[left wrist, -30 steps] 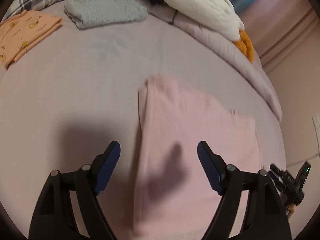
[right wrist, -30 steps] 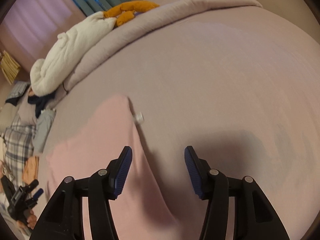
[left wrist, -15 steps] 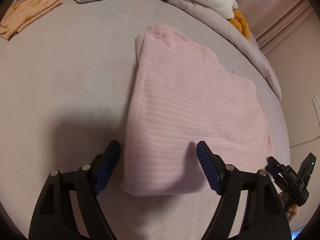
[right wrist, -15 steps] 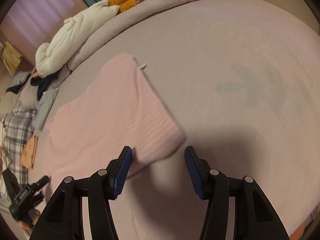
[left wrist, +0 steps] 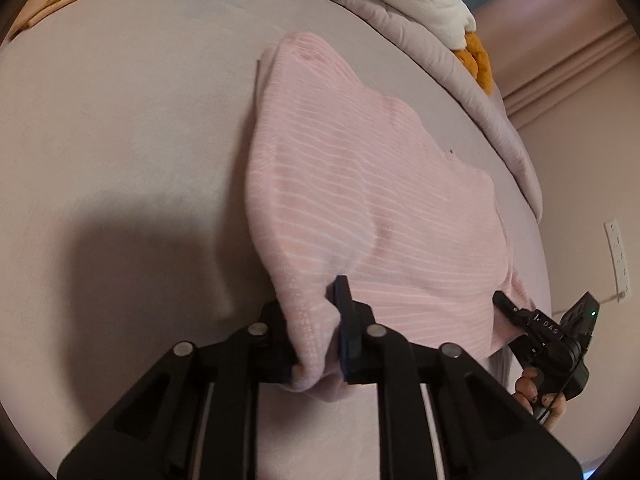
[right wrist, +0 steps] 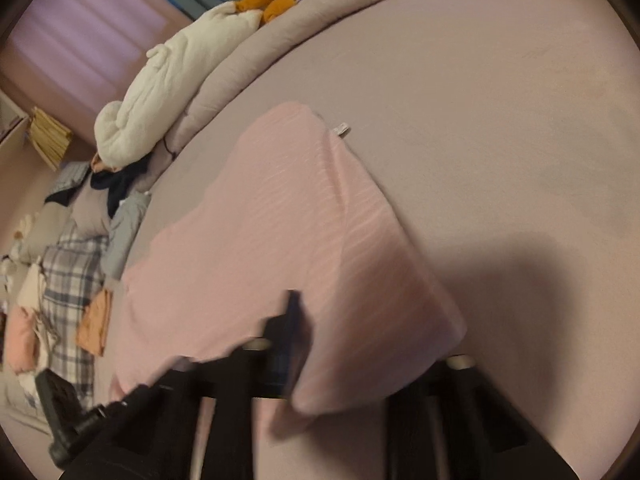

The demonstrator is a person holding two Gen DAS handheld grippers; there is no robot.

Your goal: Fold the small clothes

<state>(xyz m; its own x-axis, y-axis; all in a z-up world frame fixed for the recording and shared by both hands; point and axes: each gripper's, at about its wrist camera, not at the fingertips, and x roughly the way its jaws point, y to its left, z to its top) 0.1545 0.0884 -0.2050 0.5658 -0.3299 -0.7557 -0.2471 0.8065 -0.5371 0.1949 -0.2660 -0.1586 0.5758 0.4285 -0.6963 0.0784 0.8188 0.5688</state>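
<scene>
My left hand-held gripper (left wrist: 320,320) points steeply downward, and its jaws are closing, with a fold of the pink striped garment (left wrist: 372,200) pinched between the dark pads. My right hand-held gripper (right wrist: 320,344) points down at a similar slant; its jaws have come together on the garment's other near corner, though that view is blurred. From the left wrist I see my right hand (left wrist: 540,396) wrapped around its gripper's handle.
</scene>
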